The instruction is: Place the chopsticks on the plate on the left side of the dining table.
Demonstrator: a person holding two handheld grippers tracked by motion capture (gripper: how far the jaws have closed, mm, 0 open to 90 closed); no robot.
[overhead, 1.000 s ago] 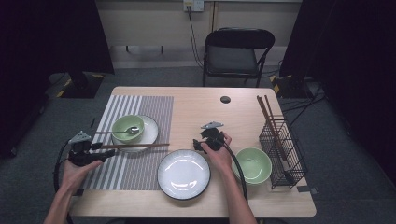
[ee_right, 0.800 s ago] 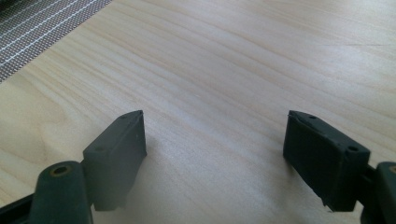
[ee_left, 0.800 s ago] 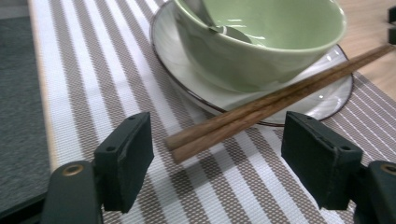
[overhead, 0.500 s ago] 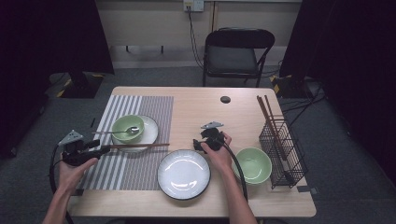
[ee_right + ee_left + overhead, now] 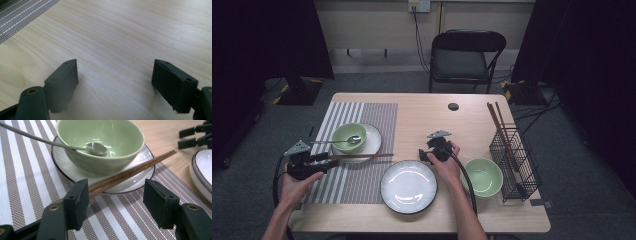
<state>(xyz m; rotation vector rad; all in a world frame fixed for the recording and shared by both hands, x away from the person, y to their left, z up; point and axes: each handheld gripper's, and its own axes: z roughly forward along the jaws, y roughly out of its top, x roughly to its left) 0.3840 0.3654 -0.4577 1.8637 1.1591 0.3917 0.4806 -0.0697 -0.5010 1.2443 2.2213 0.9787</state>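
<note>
A pair of brown chopsticks [image 5: 362,156] [image 5: 130,173] lies across the striped placemat [image 5: 362,180], leaning on the rim of a small white plate [image 5: 372,142] [image 5: 140,167]. That plate carries a green bowl [image 5: 347,135] [image 5: 100,145] with a metal spoon [image 5: 96,148] in it. My left gripper [image 5: 329,160] [image 5: 117,188] is open at the chopsticks' near end, which lies beside its left jaw, ungripped. My right gripper [image 5: 428,150] [image 5: 115,66] is open low over bare wood, nothing between its jaws.
A large white plate [image 5: 408,186] sits at the front centre, a second green bowl [image 5: 482,176] to its right. A black wire basket [image 5: 514,162] holding more chopsticks [image 5: 496,120] stands at the right edge. A small black disc [image 5: 453,106] lies far back. A chair [image 5: 462,55] stands behind the table.
My left gripper drew a little to the left, then came back right to the chopsticks' end. The chopsticks and the right gripper have stayed where they were.
</note>
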